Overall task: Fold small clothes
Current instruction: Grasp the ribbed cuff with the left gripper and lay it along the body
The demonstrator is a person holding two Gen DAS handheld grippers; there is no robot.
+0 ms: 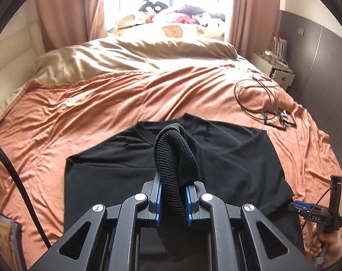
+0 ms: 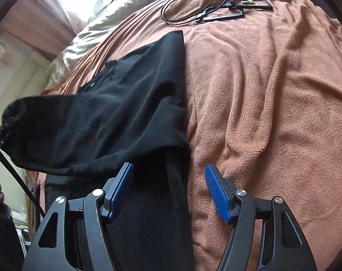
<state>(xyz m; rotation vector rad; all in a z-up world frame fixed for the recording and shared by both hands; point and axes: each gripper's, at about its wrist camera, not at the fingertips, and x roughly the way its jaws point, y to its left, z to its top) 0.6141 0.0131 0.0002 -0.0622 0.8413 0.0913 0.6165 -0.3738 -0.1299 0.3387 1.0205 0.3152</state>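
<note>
Left gripper (image 1: 173,201) jaws clamped on ribbed black cuff (image 1: 174,158), lifted above black sweater (image 1: 227,158) spread flat on orange blanket (image 1: 103,113). Right gripper (image 2: 168,194) jaws wide apart, empty, straddling sweater edge. Black cables (image 1: 259,99) farther back; sweater's near hem cut off.

A bed (image 1: 80,117) in orange blanket carries a black garment (image 1: 227,158), cables (image 1: 254,94) and a beige duvet (image 1: 125,56).

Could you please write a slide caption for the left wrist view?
Left gripper pinches a ribbed knit cuff above the black top spread on an orange bedspread.
</note>
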